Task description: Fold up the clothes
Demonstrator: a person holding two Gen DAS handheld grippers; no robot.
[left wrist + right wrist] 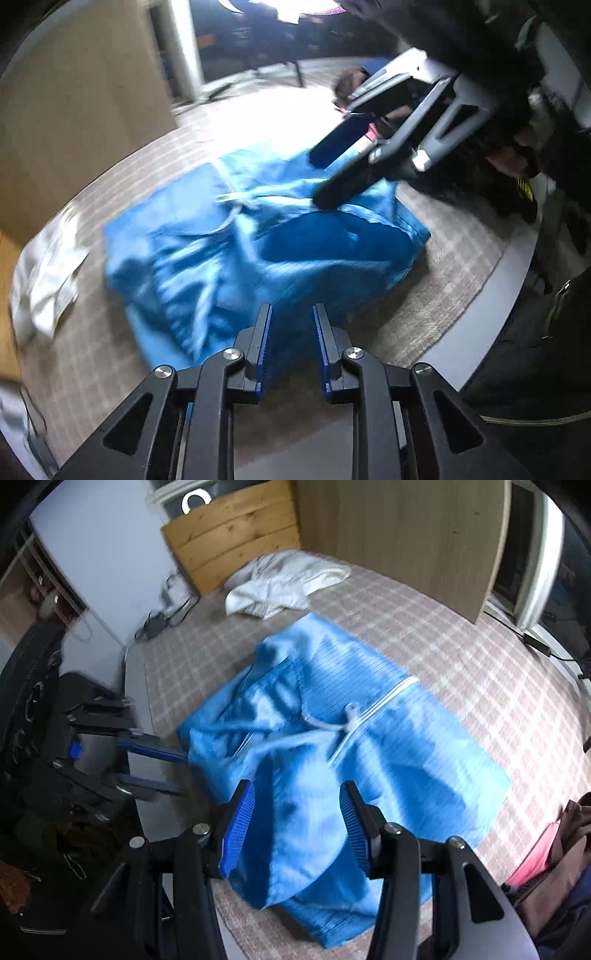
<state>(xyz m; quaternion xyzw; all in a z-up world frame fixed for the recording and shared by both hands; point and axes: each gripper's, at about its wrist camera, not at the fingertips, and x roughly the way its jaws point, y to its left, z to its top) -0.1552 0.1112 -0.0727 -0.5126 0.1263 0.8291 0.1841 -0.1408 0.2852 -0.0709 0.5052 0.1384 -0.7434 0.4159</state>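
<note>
A crumpled blue garment (332, 760) with a white drawstring (349, 720) lies in a loose heap on a checked bed cover (480, 672), toward the bed's near edge, its folds blurred in both views. The right gripper (297, 812) hangs just above the garment's near side, its blue-padded fingers (238, 830) spread wide with cloth showing in the gap between them; the pads close on nothing. In the left wrist view that same gripper (328, 177) reaches in from the upper right, its dark fingertips low over the top of the heap, though the blur hides whether they touch it. The left gripper (291, 317) points at the garment's edge by the side of the bed, its fingers (264, 332) parted to a moderate gap and holding nothing; the right wrist view shows the left gripper's tips (170, 771) just beside the cloth's hem, one seemingly touching it. A white garment (284, 587) sits bunched at the far edge of the bed, well apart from the blue one, against a wooden board (236, 539) and beside a tall wood-grain panel (402, 535).
</note>
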